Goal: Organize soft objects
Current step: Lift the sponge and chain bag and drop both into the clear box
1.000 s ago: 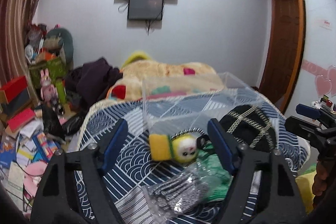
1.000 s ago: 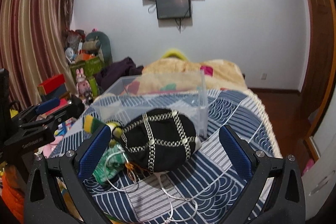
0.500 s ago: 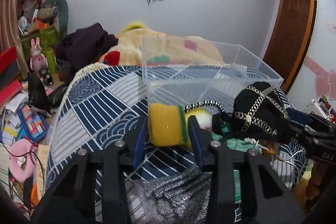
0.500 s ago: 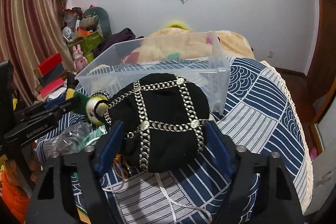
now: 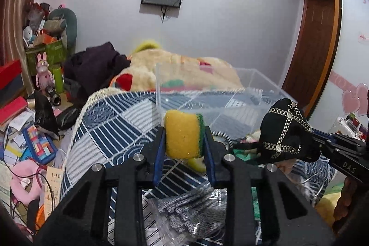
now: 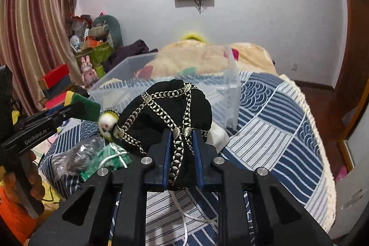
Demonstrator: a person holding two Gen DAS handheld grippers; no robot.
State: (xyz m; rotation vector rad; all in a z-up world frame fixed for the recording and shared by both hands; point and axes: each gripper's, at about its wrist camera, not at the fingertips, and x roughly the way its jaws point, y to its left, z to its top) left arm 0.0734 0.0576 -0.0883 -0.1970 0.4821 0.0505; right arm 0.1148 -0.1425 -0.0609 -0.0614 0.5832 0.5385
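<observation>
My left gripper is shut on a yellow sponge with a green scrub side and holds it above the bed, in front of the clear plastic bin. My right gripper is shut on a black cloth hat with gold chain trim, lifted off the bed; the hat also shows in the left wrist view. The bin stands just behind the hat. The left gripper with the sponge shows at the left of the right wrist view.
A small yellow-and-white plush, a bagged grey knit item, green cloth and a white cord lie on the blue patterned quilt. Floor clutter lies left of the bed. A wooden door is at the right.
Both grippers shut from open: the left on the sponge, the right on the black hat. Both things have since been lifted off the quilt.
</observation>
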